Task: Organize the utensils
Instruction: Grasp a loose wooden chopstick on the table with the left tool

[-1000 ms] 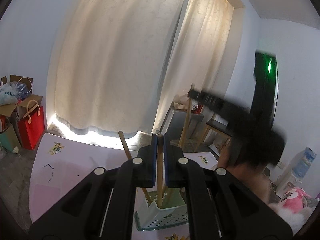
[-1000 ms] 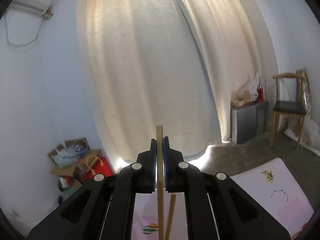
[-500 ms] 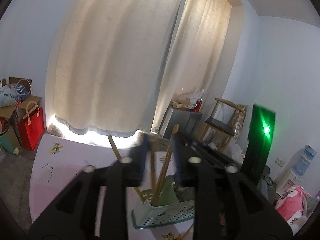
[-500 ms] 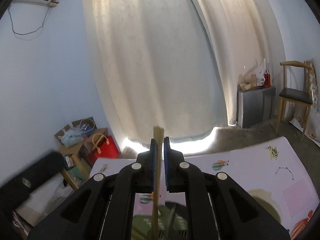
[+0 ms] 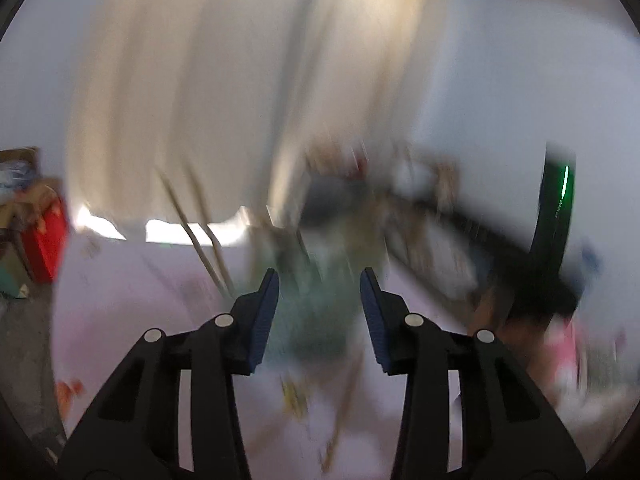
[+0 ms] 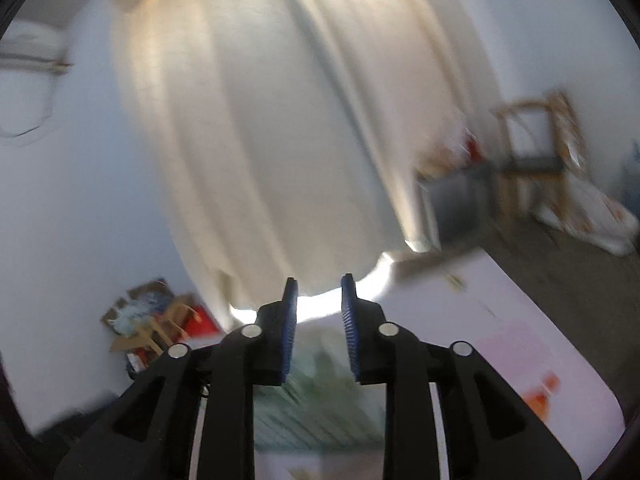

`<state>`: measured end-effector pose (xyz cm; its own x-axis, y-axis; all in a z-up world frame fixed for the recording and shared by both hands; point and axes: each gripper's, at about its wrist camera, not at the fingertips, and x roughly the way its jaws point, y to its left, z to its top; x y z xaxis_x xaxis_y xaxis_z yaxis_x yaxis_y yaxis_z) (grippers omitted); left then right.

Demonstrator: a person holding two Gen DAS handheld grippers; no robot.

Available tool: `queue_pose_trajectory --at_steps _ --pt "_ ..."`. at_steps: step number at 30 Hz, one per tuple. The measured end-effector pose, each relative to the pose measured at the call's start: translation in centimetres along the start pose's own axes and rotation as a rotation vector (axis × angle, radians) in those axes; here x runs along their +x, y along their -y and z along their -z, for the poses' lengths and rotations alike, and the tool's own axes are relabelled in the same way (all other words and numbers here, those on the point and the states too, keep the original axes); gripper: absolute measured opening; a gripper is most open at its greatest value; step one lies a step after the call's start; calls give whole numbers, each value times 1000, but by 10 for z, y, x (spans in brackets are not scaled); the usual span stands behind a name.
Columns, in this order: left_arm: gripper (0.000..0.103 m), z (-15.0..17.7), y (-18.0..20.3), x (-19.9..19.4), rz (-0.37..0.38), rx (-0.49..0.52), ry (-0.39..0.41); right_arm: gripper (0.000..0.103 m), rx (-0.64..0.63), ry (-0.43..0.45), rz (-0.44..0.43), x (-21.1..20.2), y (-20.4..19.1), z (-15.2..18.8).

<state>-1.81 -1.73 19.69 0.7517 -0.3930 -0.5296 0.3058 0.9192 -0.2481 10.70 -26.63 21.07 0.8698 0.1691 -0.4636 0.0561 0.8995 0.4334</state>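
Note:
Both views are motion-blurred. My left gripper is open and empty above the pale green utensil basket on the pink table mat. Wooden chopsticks stand tilted out of the basket at its left. More chopsticks lie blurred on the mat near me. My right gripper is open and empty just above the same green basket. The right gripper's black body shows at the right of the left wrist view.
The pink mat covers the table. Beyond it hang cream curtains. A red bag and boxes sit at far left, a wooden chair and grey cabinet at far right.
Both grippers have opened and let go of the chopsticks they held; the sticks now stand in the basket. Both grippers are moving fast, blurring the views.

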Motion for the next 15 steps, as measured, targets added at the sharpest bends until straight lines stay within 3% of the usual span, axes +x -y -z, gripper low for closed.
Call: queue_pose_trajectory --at_steps 1,4,6,8,10,15 --pt "36 16 5 28 12 41 -118 25 24 -49 24 3 13 6" --pt "28 51 18 92 -25 166 -298 25 161 -264 89 19 66 39" --pt "23 55 22 121 -32 201 -350 25 185 -346 132 22 87 57" --pt "23 51 25 142 -33 227 -364 25 159 -374 165 20 97 67" --pt "23 48 31 169 -14 265 -438 25 126 -415 191 23 103 76" --pt "22 51 35 205 -32 349 -550 25 157 -500 167 40 113 85"
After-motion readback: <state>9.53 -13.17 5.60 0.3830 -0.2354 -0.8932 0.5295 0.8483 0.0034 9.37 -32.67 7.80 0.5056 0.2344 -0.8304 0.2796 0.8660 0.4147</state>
